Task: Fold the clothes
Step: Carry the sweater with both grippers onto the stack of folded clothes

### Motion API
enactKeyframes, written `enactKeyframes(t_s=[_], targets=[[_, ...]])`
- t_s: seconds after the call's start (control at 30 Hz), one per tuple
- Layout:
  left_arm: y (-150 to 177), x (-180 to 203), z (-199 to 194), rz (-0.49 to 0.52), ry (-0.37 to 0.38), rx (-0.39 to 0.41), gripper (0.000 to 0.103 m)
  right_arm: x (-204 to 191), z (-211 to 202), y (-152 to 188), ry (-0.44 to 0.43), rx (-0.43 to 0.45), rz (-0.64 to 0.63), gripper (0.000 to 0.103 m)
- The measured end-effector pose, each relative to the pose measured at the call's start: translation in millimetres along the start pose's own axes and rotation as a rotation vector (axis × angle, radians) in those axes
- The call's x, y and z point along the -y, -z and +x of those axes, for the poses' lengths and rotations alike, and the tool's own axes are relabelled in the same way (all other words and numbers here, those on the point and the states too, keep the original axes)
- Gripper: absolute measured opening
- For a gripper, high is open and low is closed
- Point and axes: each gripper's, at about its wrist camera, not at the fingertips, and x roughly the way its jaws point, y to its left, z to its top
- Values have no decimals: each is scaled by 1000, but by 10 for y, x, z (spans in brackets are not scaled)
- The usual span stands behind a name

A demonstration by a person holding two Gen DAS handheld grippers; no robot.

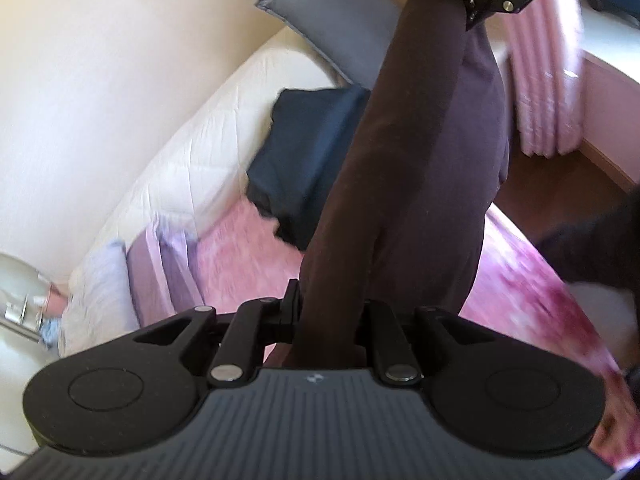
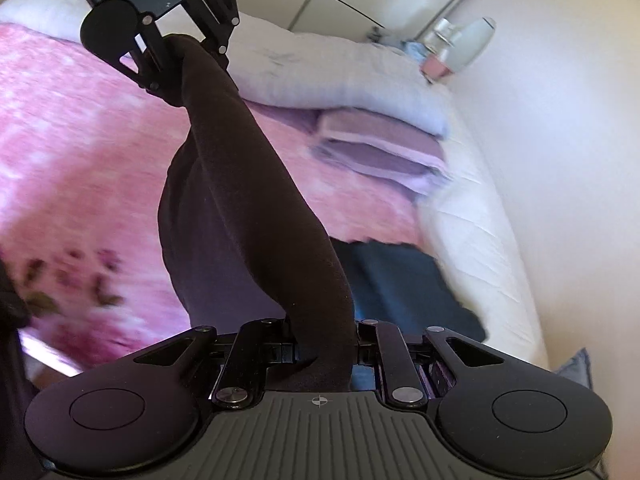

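- The left gripper (image 1: 328,320), a black two-finger tool with a grey ribbed body, is clenched on one end of a dark brown, soft knit garment (image 1: 400,168); the cloth is bunched between its jaws at 6 o'clock in the left wrist view.
- From there the dark brown garment runs up as a taut band towards 1 o'clock, where the right gripper (image 1: 468,4) grips its other end.
- In the right wrist view the same holds mirrored: the right gripper (image 2: 324,344) is closed on the dark brown garment (image 2: 248,200) at 6 o'clock, and the band climbs to 11 o'clock, to the left gripper (image 2: 180,56).
- The garment hangs stretched between the two tools, lifted clear of the bed; a looser fold of it sags on one side of the band.
- Beneath lies a pink fluffy bedspread (image 1: 248,248) with a darker flowered patch towards 4 o'clock in the left wrist view.
- A dark navy piece of clothing (image 1: 304,152) lies crumpled on the bed, partly behind the held garment, at about the middle of the left wrist view.
- A stack of folded lilac and purple cloths (image 2: 380,152) sits at 2 o'clock in the right wrist view, just beside a pale quilted duvet (image 2: 328,72).
- A grey-blue pillow (image 1: 332,20) lies at 12 o'clock in the left wrist view, against the cream wall (image 1: 100,60).
- Pink curtains (image 1: 544,80) hang at 2 o'clock there.
- Both views are blurred.
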Motion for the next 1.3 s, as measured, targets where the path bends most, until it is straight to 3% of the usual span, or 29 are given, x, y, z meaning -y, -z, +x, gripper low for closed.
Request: enactKeyframes(t_s=[0.2,0.33,0.43,0.5,0.63,0.8,0.93,1.0,1.1,1.3], targets=[[-607,-663,1186,-21,-79,-6,13,1694,712,245,107,21,-48,15],[-946,-1099,1941,-6,-169,27,12,2645,1180,371,247,71,-64,16],[-886,-1088,2701,-57,-115,15,12,2957,1761,655,301,70,-46,16],[-741,-862,3238,-93,-47,-46,13,2910,2231,918,252,26,-5,16],[-387,-149,4019,-40,56,-202,17,2441,3017,1395,101,-116,8,17],[-138,129,3793,16,-51,-139,23,2063,3074,1643,133,-147,-37,25],[37,177,3524,38,-69,-129,24,2027,2869,1718,176,-157,-81,27],[85,215,3506,55,-53,-136,18,1976,2800,1729,164,-165,-81,27],[117,214,3499,63,-43,-139,11,2051,2763,1769,134,-187,-24,17],[308,243,3178,36,-62,-108,10,2075,2228,1688,156,-138,38,14]])
